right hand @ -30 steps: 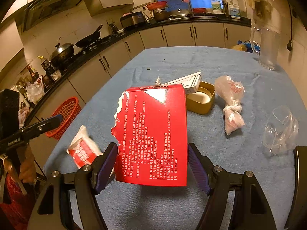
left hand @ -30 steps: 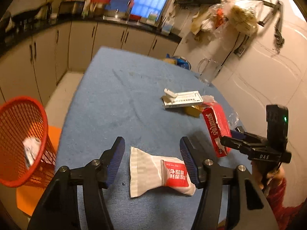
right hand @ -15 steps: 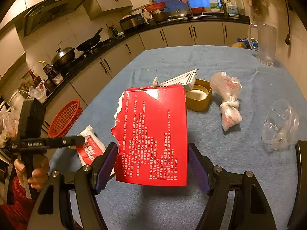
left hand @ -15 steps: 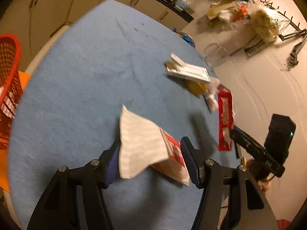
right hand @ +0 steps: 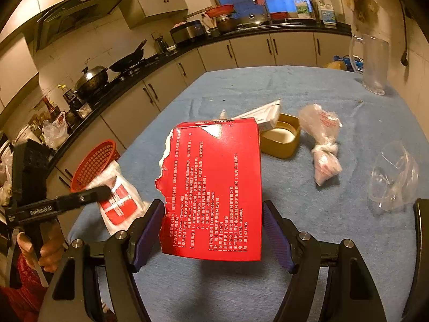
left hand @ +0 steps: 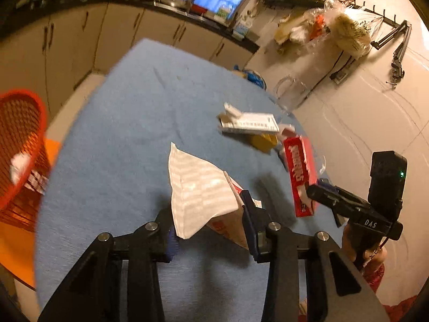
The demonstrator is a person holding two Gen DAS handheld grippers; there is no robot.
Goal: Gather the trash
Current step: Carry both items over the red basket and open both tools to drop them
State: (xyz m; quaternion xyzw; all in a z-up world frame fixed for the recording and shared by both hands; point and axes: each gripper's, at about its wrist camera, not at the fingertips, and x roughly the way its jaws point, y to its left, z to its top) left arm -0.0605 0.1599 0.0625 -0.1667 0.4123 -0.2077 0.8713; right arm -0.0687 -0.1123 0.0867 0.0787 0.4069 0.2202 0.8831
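Note:
A white pouch with a red label (left hand: 198, 187) stands tilted up off the blue tablecloth (left hand: 120, 120). My left gripper (left hand: 207, 209) has its jaws closing on the pouch's lower end, and the pads press on it. The right wrist view shows the same pouch (right hand: 118, 204) held up in front of the red mesh basket (right hand: 93, 161). My right gripper (right hand: 213, 205) is shut on a torn red box (right hand: 214, 187) and holds it upright above the table. In the left wrist view that box (left hand: 299, 166) is at the right and the basket (left hand: 18, 147) stands off the table's left edge.
A white carton (left hand: 249, 123), a yellow tin (right hand: 281, 139), a knotted plastic bag (right hand: 324, 145) and a crumpled clear cup (right hand: 394, 177) lie on the table's far and right parts. A glass jug (right hand: 374, 64) stands at the far right corner. Kitchen cabinets run behind.
The left jaws have narrowed onto the pouch, which went from lying flat to standing tilted up between them. The right gripper and its red box have stayed put.

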